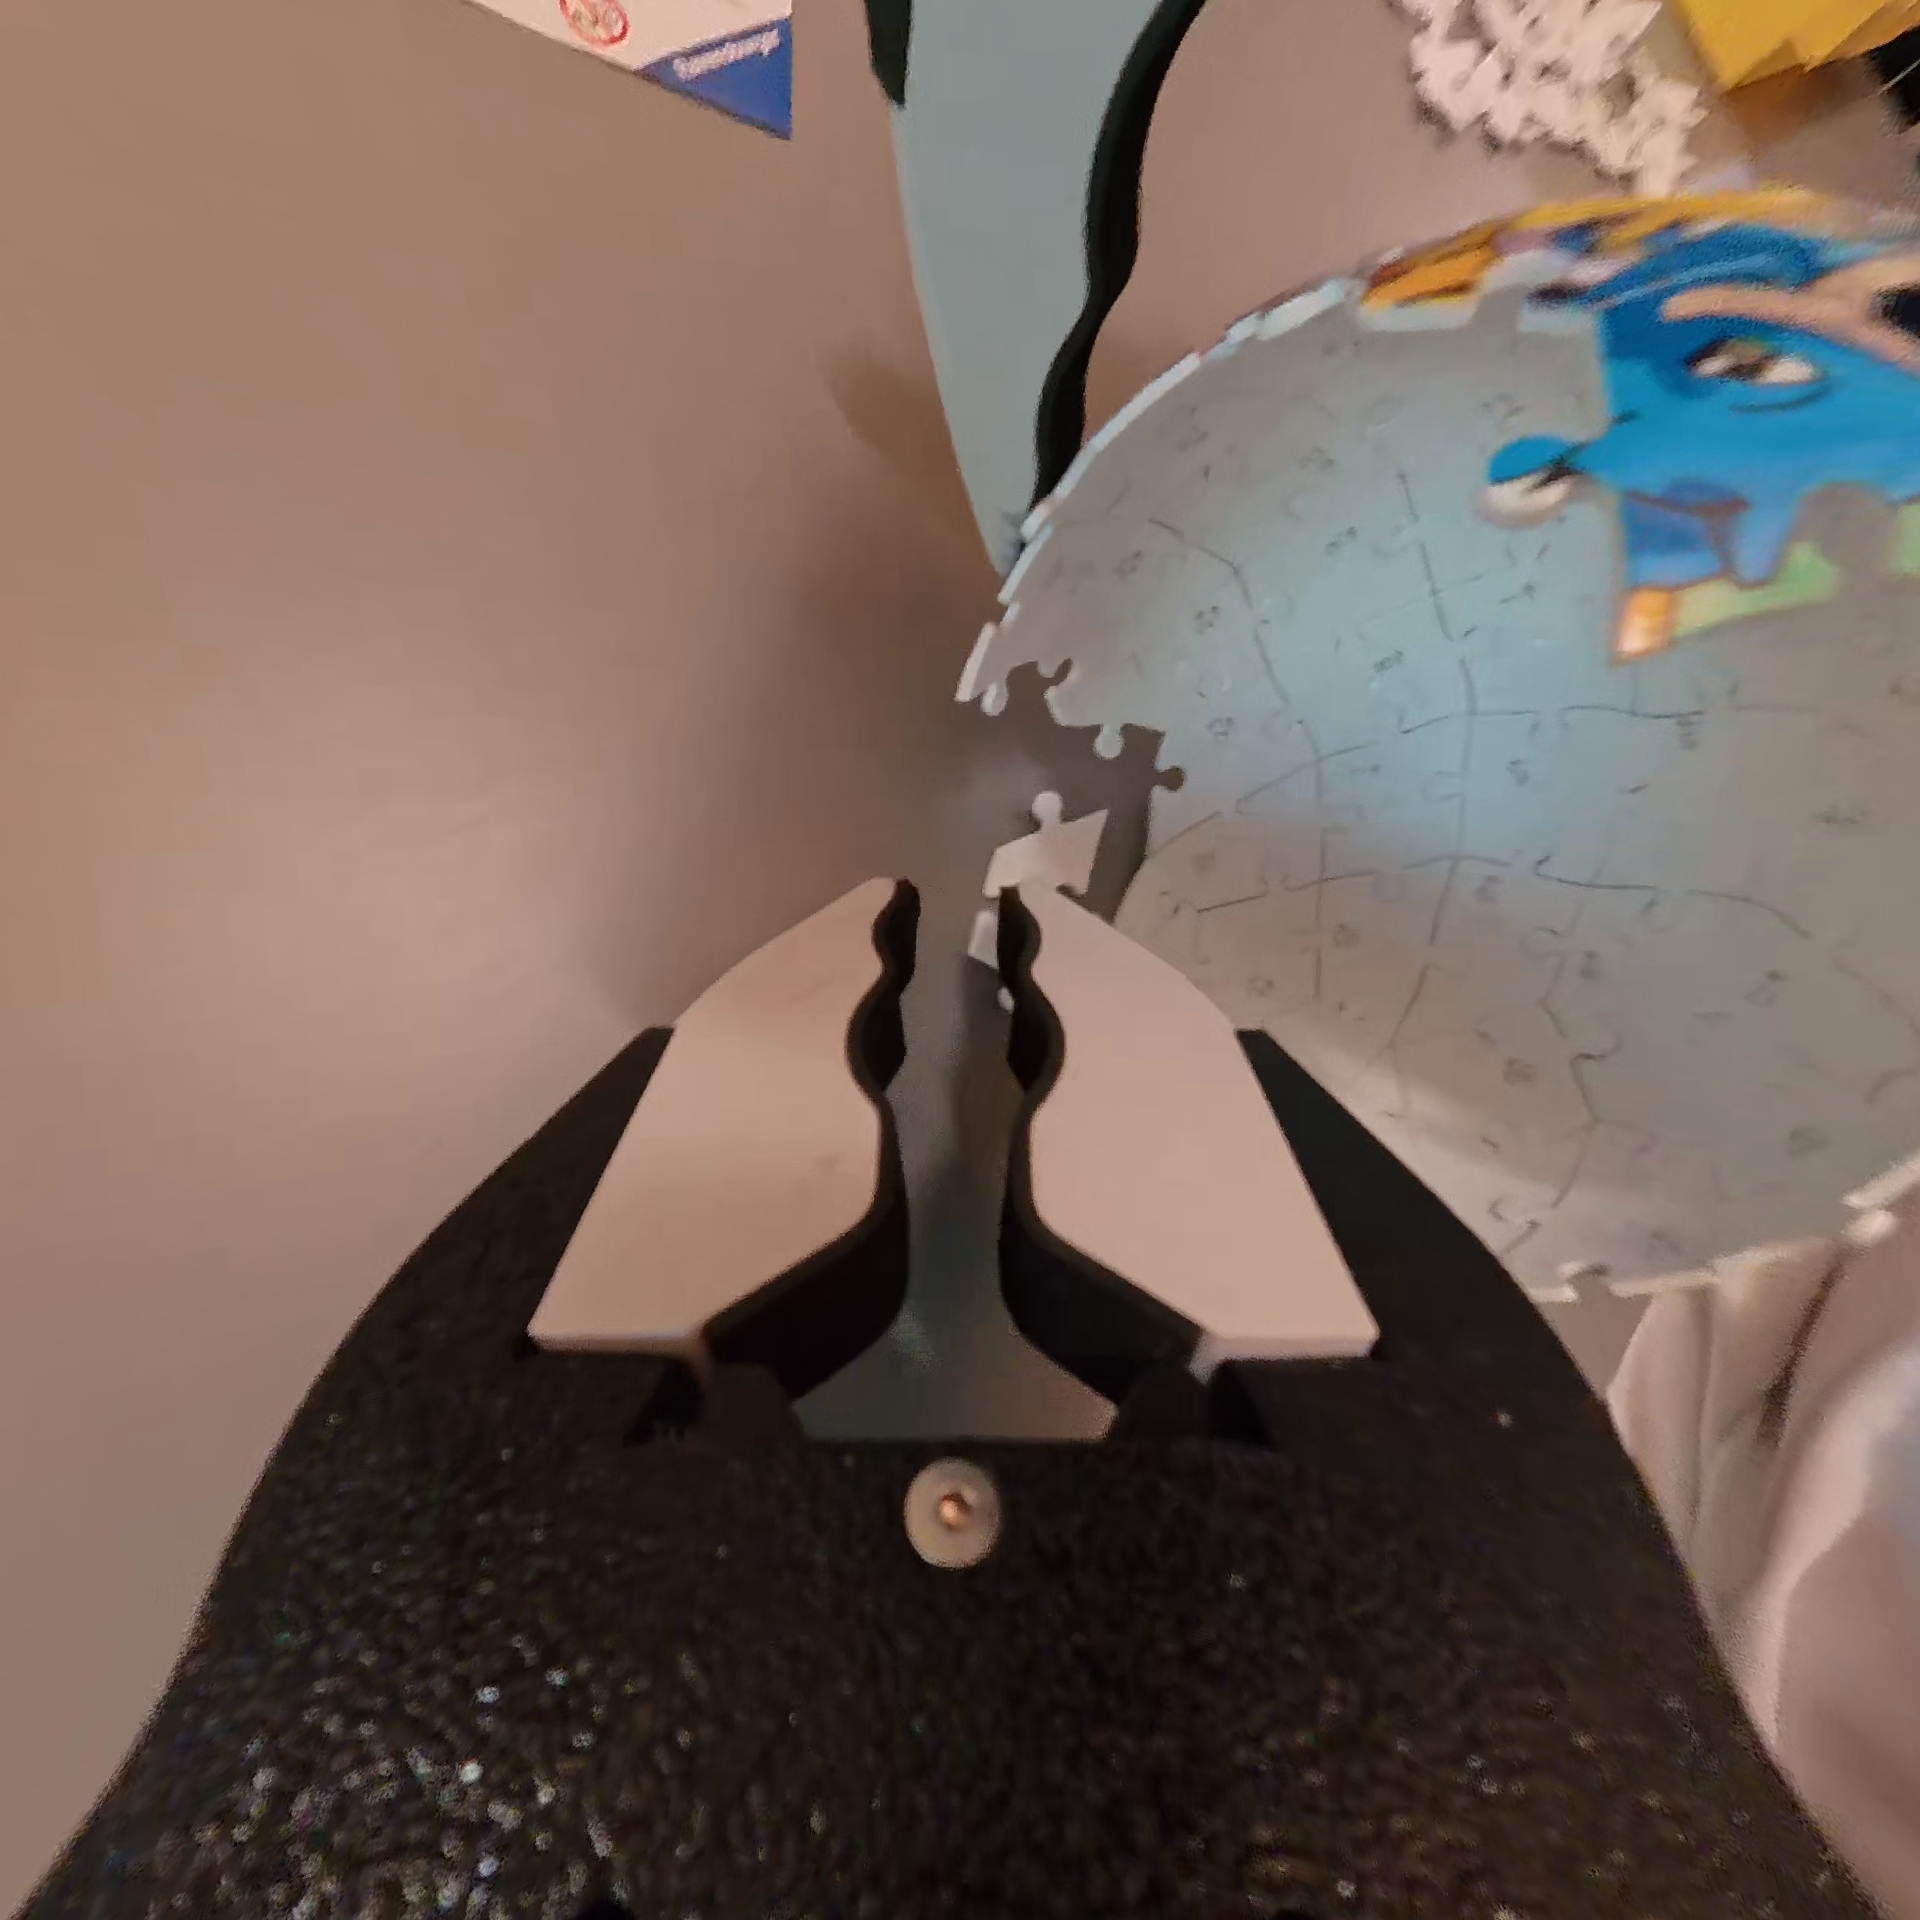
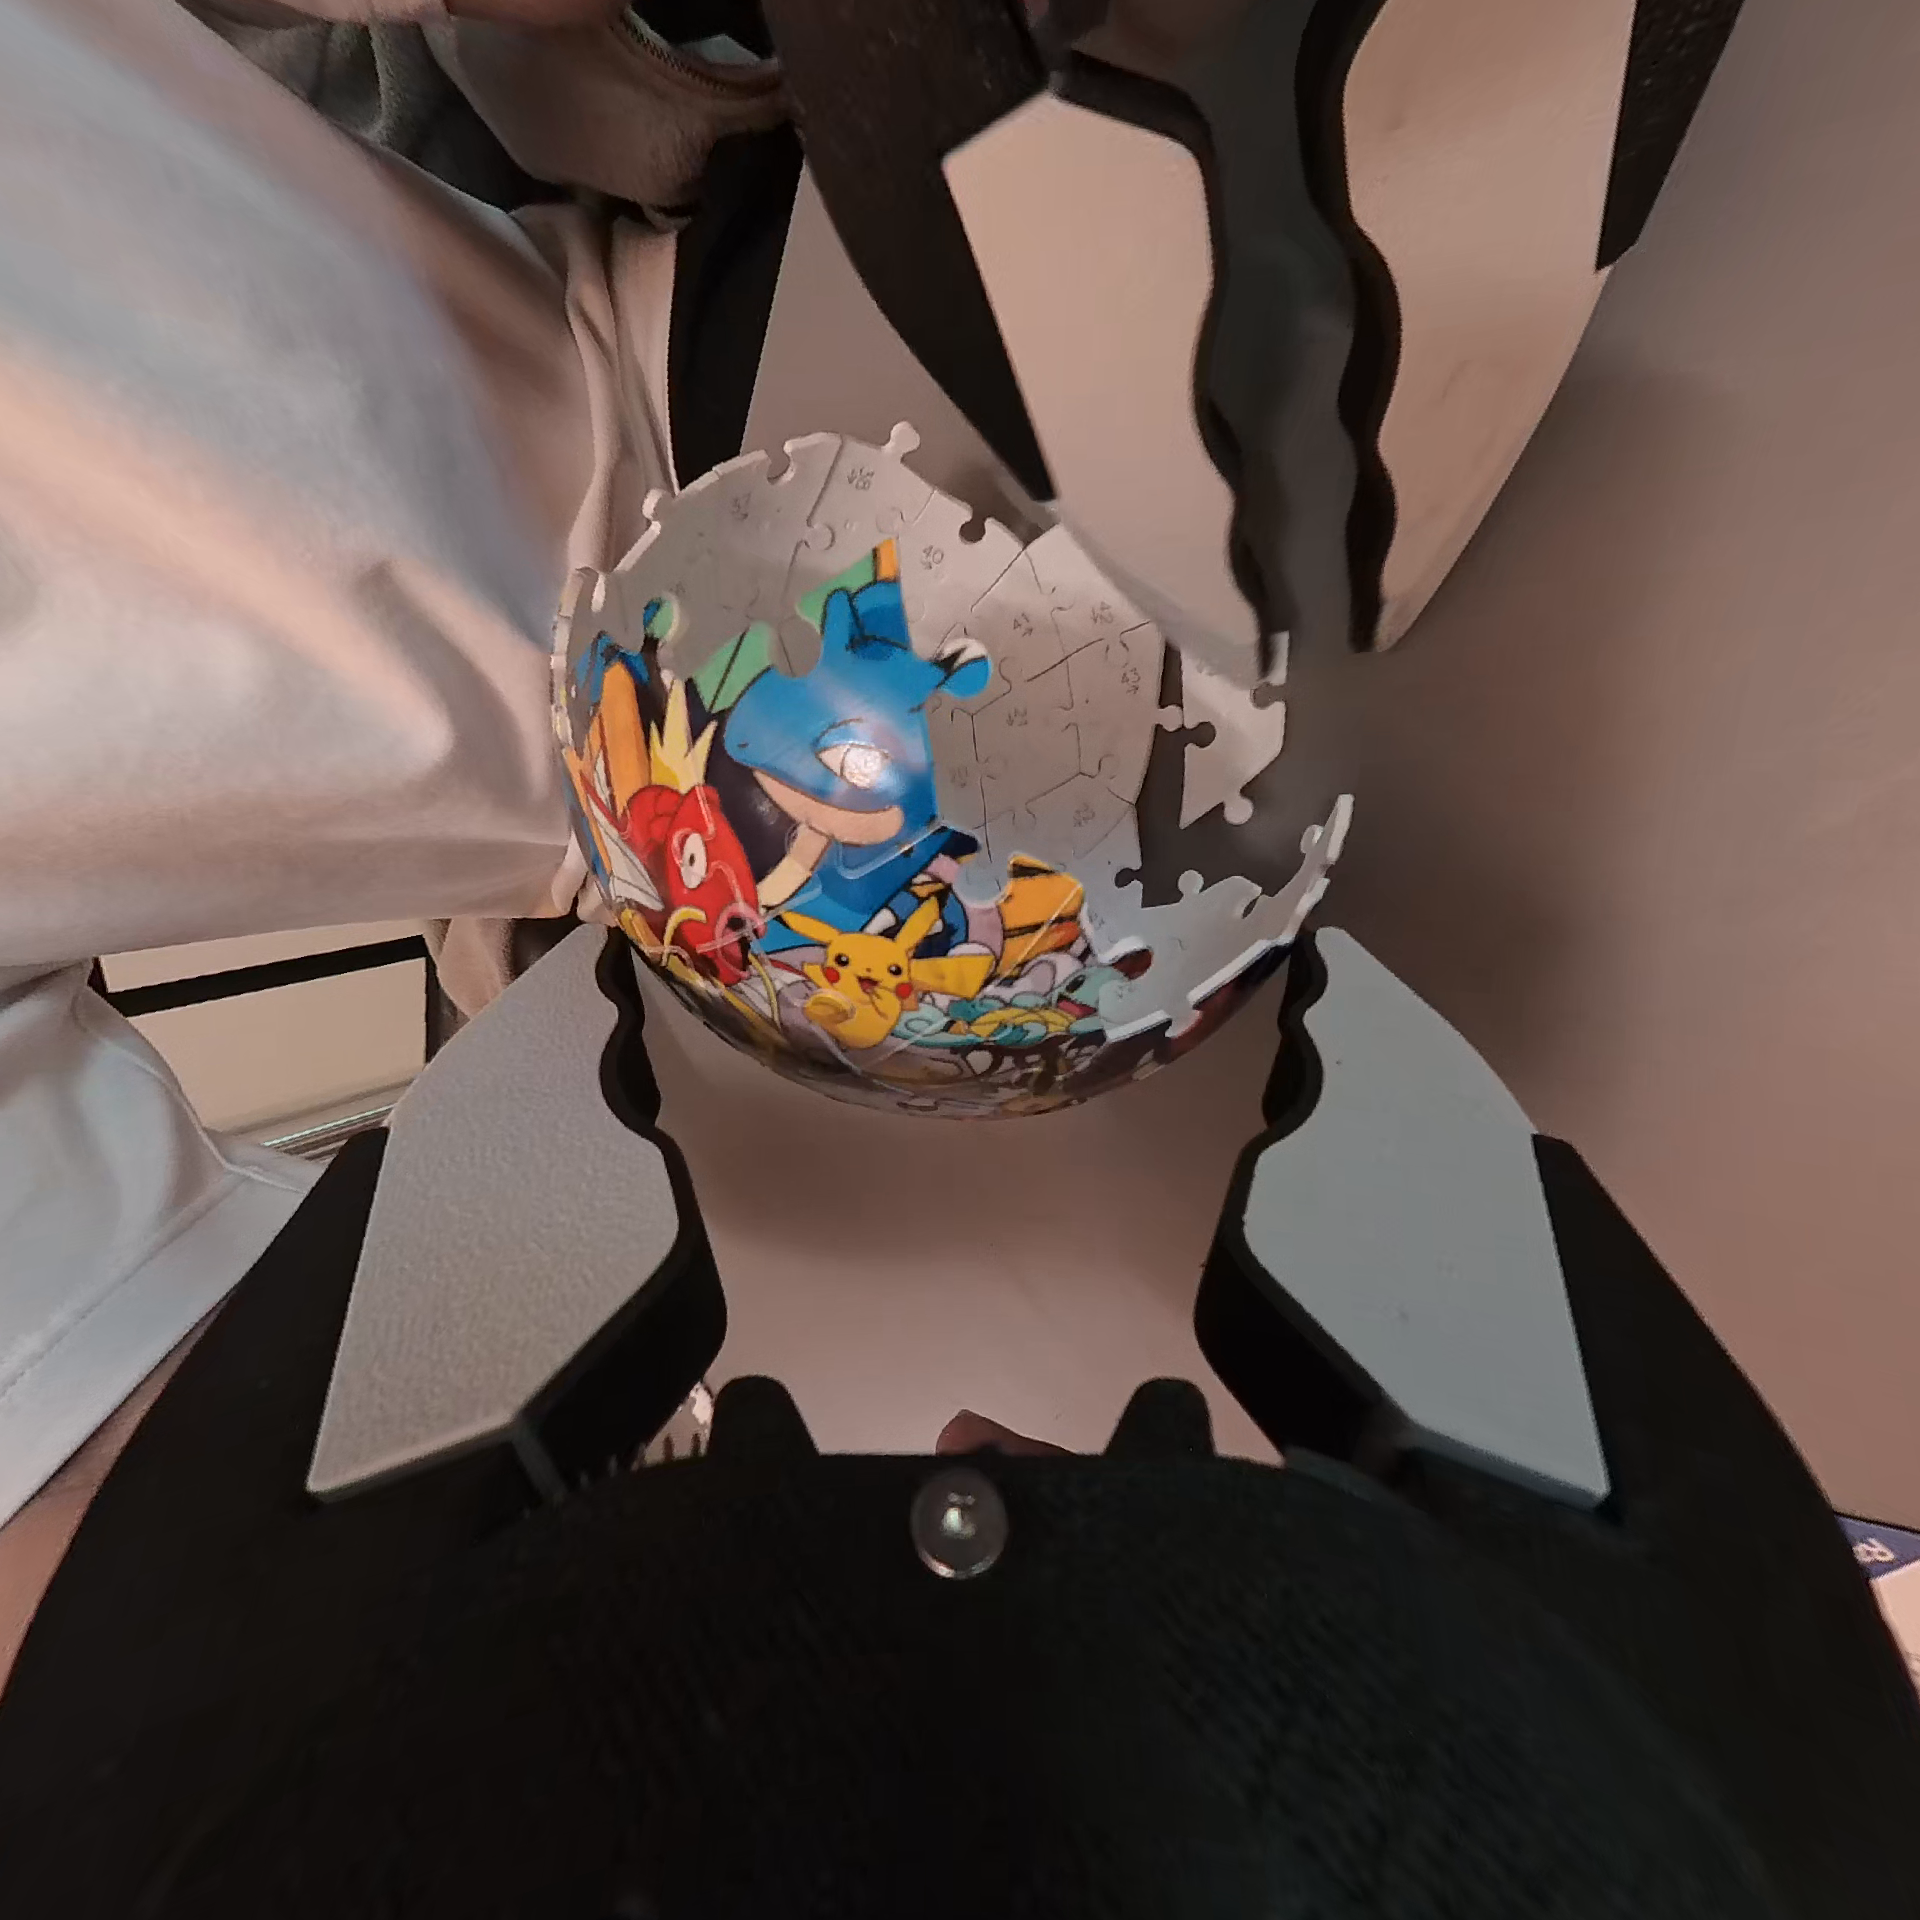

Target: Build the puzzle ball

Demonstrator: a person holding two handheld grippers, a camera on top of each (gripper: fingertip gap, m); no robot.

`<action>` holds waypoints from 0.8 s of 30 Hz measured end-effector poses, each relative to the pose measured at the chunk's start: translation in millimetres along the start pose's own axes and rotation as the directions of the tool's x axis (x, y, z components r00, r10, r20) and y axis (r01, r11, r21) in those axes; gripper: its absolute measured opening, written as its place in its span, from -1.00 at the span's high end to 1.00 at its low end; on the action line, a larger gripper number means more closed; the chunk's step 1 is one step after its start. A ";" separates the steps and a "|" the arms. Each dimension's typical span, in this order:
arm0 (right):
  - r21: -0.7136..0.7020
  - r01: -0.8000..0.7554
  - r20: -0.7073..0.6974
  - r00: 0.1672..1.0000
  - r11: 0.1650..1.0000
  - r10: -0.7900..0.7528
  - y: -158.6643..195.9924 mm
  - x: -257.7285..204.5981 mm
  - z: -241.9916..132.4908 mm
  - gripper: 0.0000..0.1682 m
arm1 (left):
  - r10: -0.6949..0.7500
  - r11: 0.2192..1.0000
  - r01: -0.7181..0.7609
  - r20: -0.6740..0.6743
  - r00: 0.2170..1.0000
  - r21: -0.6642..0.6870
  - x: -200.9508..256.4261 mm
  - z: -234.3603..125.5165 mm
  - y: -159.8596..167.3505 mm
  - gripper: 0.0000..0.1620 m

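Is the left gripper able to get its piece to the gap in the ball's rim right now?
Probably yes. The left gripper holds its puzzle piece right beside the puzzle ball's open rim, nothing visible between.

- I count one part-built puzzle ball (image 2: pixel 883 831).
- Two grippers (image 1: pixel 951 914) (both mine).
- One loose piece (image 1: pixel 1039 862), probably.
- One box corner (image 1: pixel 717 62).

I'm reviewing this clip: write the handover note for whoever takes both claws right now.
Left claw: nearly shut, pinching a grey puzzle piece at the ball's open rim.
Right claw: spread wide, cradling the puzzle ball between its fingers.
Done: most of the shell is joined, picture side outward.
Left: seat this piece in the jagged gap, then close the open top with the loose white pieces on the table.
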State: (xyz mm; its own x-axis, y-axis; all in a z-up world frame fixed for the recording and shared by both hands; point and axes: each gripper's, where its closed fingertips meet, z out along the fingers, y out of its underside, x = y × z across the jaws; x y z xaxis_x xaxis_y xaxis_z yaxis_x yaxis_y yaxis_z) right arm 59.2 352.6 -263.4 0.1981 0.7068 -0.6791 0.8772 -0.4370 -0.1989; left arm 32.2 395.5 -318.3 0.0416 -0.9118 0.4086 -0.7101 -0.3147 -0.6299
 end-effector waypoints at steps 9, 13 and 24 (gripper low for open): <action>-0.012 0.009 -0.007 1.000 1.000 -0.009 -1.5 0.8 -0.6 -0.38 | 0.083 0.996 -0.082 0.031 0.996 -0.029 2.8 7.8 0.1 0.63; -0.011 -0.003 -0.012 1.000 1.000 0.003 -1.5 1.2 -1.0 -0.38 | 0.153 0.987 -0.149 0.068 0.986 -0.061 3.7 10.2 1.4 0.54; -0.036 -0.015 -0.031 0.999 0.999 0.014 0.7 0.0 -1.3 -0.38 | 0.164 0.982 -0.160 0.033 0.986 -0.102 4.0 5.1 11.3 0.83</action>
State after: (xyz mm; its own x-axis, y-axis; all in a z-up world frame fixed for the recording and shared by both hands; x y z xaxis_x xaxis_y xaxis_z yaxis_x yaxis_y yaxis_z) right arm 60.4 353.0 -262.6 0.2242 0.7176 -0.6594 0.8893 -0.4273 -0.1627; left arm 27.9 386.9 -327.2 -0.0521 -0.9594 0.2772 -0.7756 -0.1360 -0.6165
